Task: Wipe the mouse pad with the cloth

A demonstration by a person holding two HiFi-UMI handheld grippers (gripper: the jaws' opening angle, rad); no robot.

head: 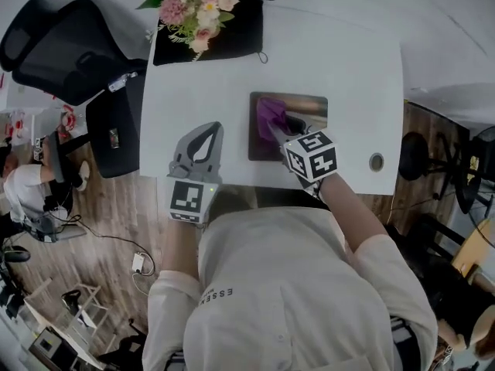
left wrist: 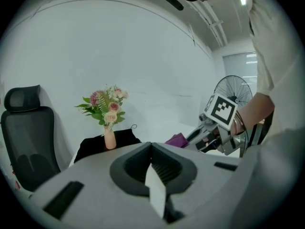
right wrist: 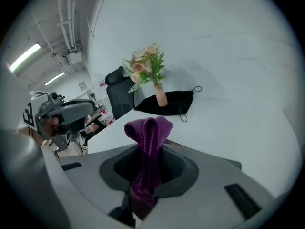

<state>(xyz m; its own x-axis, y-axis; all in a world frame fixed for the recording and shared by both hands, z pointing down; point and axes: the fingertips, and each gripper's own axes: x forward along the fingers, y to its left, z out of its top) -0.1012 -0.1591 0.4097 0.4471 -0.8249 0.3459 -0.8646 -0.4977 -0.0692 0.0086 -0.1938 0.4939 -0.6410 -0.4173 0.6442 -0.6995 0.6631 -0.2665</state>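
Pale shirt fabric (head: 294, 300) is seen closest to the head camera, with 2 forearms reaching from it to the 2 grippers over a white table (head: 348, 68).

The right gripper (head: 281, 125) is clamped on a purple cloth (head: 269, 117). In the right gripper view its jaws are pressed together on the fabric, which is bunched into a folded loop standing out beyond the jaw tips and is also trapped in the recess behind them. The mouse pad (head: 305, 103), a dark rectangle, is laid directly under and ahead of these jaws. The cloth is held over the pad's left part; whether the 2 are touching cannot be told.

The left gripper (head: 207, 132) is held to the left of the right jaws, well apart from the pad, over bare table near the front edge. Its jaws are closed tip to tip, and nothing is gripped between them.

Far ahead of both pairs of jaws, a small vase of pink and cream flowers (head: 197, 2) is stood on a piece of black fabric (head: 236, 33) at the table's far edge. A black office chair (head: 62, 45) is placed off to the left of the left jaws, beyond the table's side. To the right of the right jaws, a round grommet (head: 376, 161) is set into the tabletop. A standing fan (left wrist: 233, 87) is seen behind the right gripper in the left gripper view.
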